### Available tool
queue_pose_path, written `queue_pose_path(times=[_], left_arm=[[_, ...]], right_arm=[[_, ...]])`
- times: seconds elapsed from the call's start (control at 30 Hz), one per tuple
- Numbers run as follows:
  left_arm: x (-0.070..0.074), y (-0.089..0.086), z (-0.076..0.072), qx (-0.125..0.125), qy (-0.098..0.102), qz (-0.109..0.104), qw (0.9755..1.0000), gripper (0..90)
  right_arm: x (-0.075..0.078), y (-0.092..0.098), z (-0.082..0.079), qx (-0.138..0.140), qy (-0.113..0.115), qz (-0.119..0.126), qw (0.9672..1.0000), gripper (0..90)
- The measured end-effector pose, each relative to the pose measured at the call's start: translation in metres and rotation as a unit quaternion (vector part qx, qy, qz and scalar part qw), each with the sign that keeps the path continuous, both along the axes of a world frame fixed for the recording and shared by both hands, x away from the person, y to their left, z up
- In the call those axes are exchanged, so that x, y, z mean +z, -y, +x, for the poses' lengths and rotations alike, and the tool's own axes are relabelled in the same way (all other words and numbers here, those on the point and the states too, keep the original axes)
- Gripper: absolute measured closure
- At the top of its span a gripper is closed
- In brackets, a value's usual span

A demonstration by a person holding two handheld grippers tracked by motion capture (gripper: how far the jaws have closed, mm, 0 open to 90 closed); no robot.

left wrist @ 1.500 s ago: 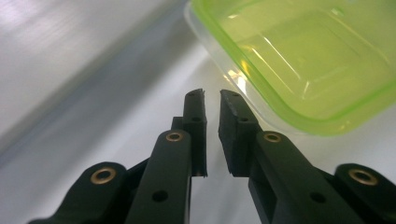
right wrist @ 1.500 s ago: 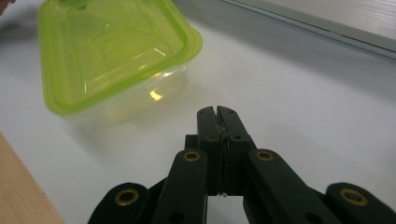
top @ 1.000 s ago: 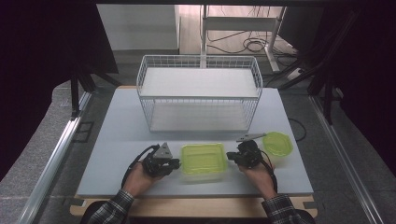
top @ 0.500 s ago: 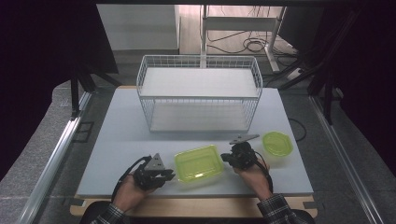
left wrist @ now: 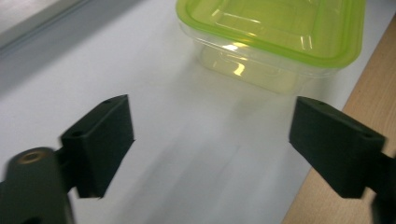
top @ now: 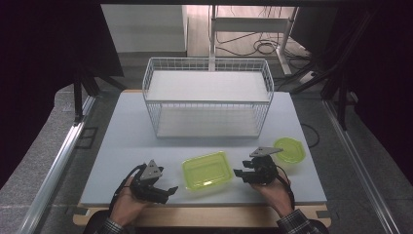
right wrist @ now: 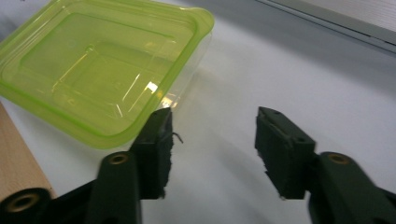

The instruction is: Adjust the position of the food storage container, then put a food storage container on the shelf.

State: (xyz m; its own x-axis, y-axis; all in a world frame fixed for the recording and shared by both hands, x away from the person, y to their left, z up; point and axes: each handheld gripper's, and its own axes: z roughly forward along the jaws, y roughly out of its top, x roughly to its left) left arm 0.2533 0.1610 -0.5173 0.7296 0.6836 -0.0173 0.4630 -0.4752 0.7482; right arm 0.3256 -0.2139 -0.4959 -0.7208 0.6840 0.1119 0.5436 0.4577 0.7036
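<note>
My left gripper [top: 165, 189] sits at the near left of the table [top: 122, 146], its jaws spread wide with nothing between them; they have just been opening. In the left gripper view the left gripper [left wrist: 210, 140] has only bare tabletop in its gap, and the box [left wrist: 275, 35] lies ahead, clear of both pads.

The box [top: 206, 170] is a clear tub with a green lid on it. It rests flat on the table near the front edge, between my two grippers and touching neither.

My right gripper [top: 239, 173] is just to the right of the box, pointing toward it. Its jaws stand partly apart and have also just been opening, with nothing between them. In the right gripper view the right gripper [right wrist: 212, 140] frames bare table, and the box [right wrist: 102, 65] lies just beside the left pad; I cannot tell whether that pad brushes its corner.

A second green lid [top: 289, 149] lies on the table behind my right hand. The wire basket [top: 207, 97] stands farther back, well apart from the box.
</note>
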Motion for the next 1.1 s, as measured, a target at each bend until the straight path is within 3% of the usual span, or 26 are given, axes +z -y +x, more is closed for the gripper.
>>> queue_pose_path(times=[0.23, 0.47, 0.6, 0.7, 0.8, 0.9, 1.0, 1.1], left_arm=[[-0.004, -0.001, 0.001, 0.004, 0.001, -0.008, 1.0, 4.0], [-0.006, 0.001, -0.001, 0.003, 0.015, 0.01, 0.9998, 2.0], [-0.006, 0.0, -0.001, 0.011, 0.013, 0.011, 0.9998, 1.5], [-0.006, 0.0, 0.0, 0.014, 0.0, 0.001, 0.9999, 2.6], [-0.006, 0.001, 0.0, 0.013, -0.003, 0.002, 0.9999, 3.4], [-0.007, 0.003, -0.001, 0.011, -0.001, 0.009, 0.9999, 3.7], [-0.007, 0.005, -0.001, 0.01, 0.0, 0.017, 0.9998, 3.8], [-0.007, 0.005, -0.001, 0.012, 0.002, 0.019, 0.9997, 3.8]], right_arm=[[0.003, 0.001, 0.002, -0.007, 0.0, 0.028, 0.9996, 28.9], [-0.001, 0.0, 0.006, -0.006, -0.009, 0.047, 0.9989, 14.4], [-0.002, -0.003, 0.008, -0.006, -0.034, 0.052, 0.9981, 11.9], [-0.001, -0.009, 0.01, 0.002, -0.042, 0.034, 0.9985, 7.3], [0.001, -0.013, 0.012, 0.001, -0.052, 0.041, 0.9978, 9.1], [0.004, -0.016, 0.014, -0.003, -0.055, 0.046, 0.9974, 19.4], [0.006, -0.019, 0.021, 0.001, -0.081, 0.081, 0.9934, 31.7], [0.003, -0.023, 0.028, -0.002, -0.11, 0.09, 0.9899, 41.3]])
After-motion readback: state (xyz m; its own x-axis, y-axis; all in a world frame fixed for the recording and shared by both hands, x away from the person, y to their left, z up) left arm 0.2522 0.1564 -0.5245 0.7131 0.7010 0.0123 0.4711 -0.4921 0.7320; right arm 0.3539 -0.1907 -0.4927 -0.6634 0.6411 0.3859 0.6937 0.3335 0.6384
